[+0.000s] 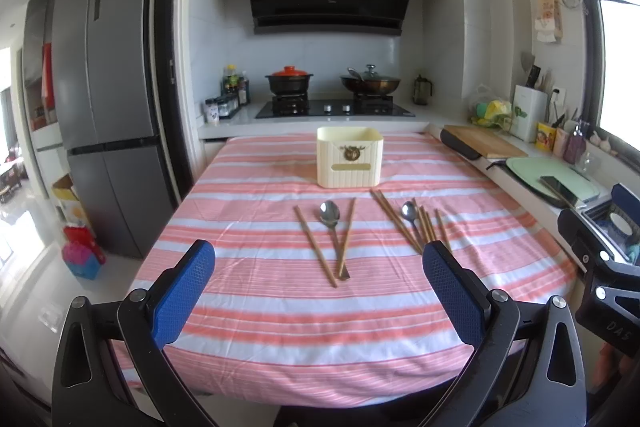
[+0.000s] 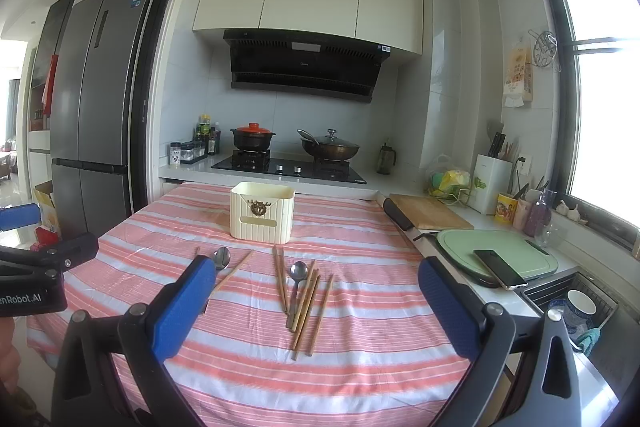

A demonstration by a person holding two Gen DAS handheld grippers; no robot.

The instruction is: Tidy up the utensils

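we hold the left tongs [image 1: 319,273] and right tongs [image 2: 312,291] wide apart, gripping nothing, above the striped counter [image 1: 260,327]. two spoons [image 1: 330,217] and scattered chopsticks [image 2: 304,303] lie ahead of them, before the cream holder [image 1: 349,157].

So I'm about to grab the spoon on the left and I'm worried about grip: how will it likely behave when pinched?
The left spoon looks like polished metal, so probably stiff but slippery between the pads. Its thin handle lies flat on the striped cloth between two chopsticks, so pinching may nudge them. The soft cloth may bunch under the open left gripper.
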